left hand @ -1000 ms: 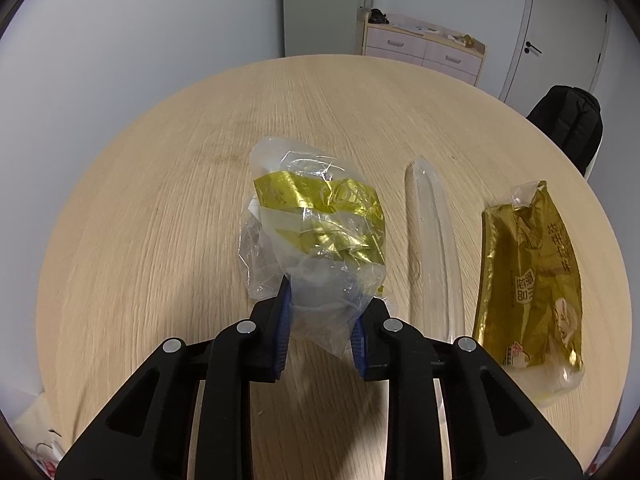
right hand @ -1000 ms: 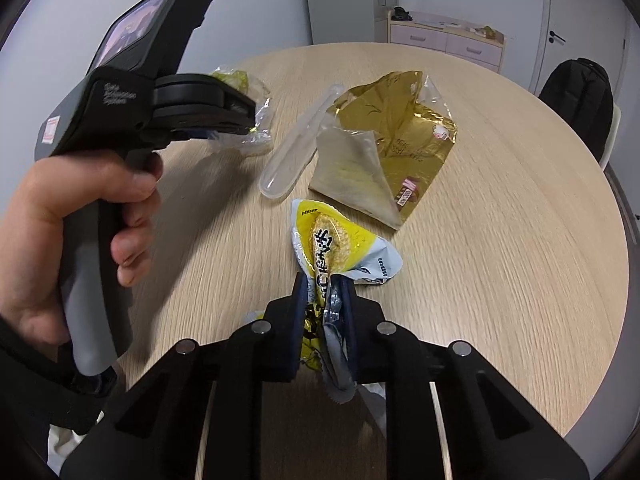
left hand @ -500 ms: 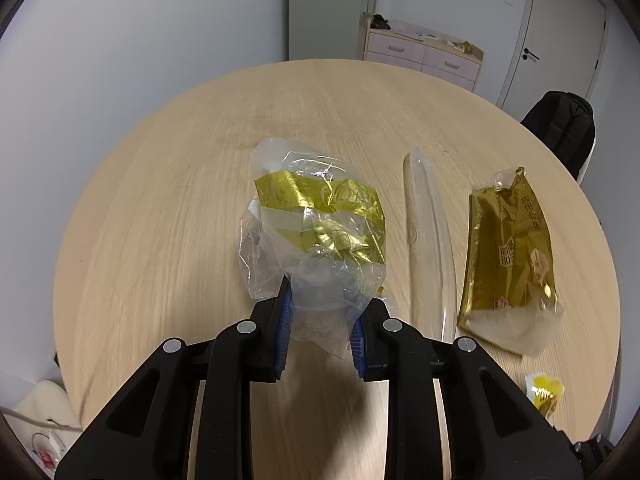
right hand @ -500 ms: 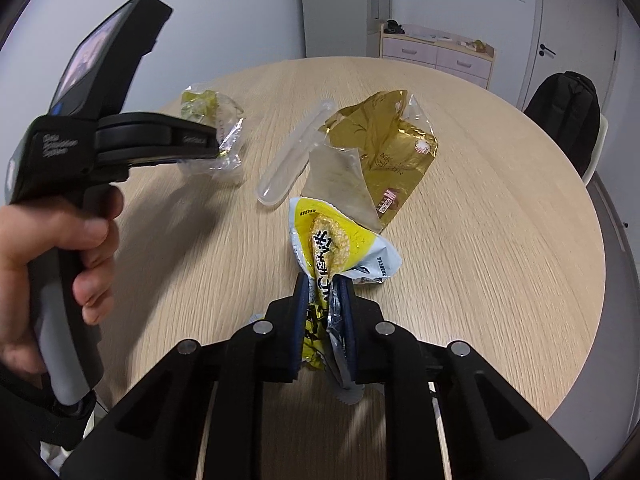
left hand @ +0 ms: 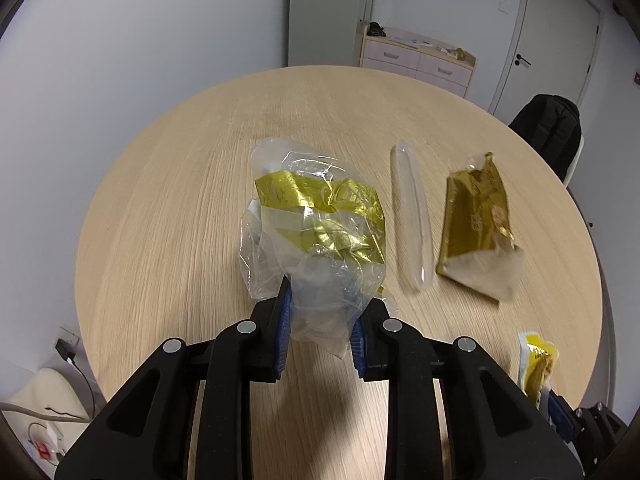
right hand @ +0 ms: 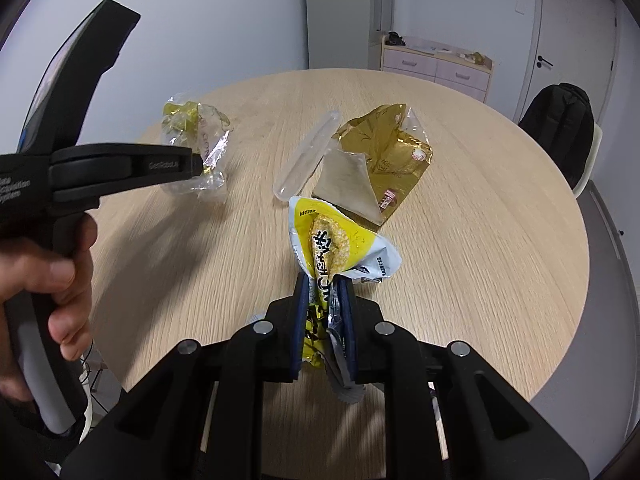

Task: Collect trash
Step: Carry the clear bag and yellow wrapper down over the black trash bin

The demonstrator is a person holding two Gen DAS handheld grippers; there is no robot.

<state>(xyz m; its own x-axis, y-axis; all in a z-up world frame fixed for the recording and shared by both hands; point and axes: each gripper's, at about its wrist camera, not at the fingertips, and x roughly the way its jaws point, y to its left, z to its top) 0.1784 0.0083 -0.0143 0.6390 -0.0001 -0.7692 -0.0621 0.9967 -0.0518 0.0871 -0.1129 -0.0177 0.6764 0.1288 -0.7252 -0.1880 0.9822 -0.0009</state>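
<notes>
Both hands have drawn back and up from a second ago, so more of the round table [left hand: 168, 208] shows. The left gripper [left hand: 320, 320] stays clamped on the clear plastic bag [left hand: 316, 220], gold foil crumpled inside it, held above the tabletop. The right gripper [right hand: 325, 316], nearly closed, pinches the yellow snack wrapper [right hand: 340, 244]. The gold packet [right hand: 384, 152] and clear tube [right hand: 306, 160] lie side by side on the table.

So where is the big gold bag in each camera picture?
Left wrist view: the gold bag lies right of centre, beside the clear tube.
Right wrist view: gold bag above centre, right of the tube.
Shared landmark: the black backpack.
</notes>
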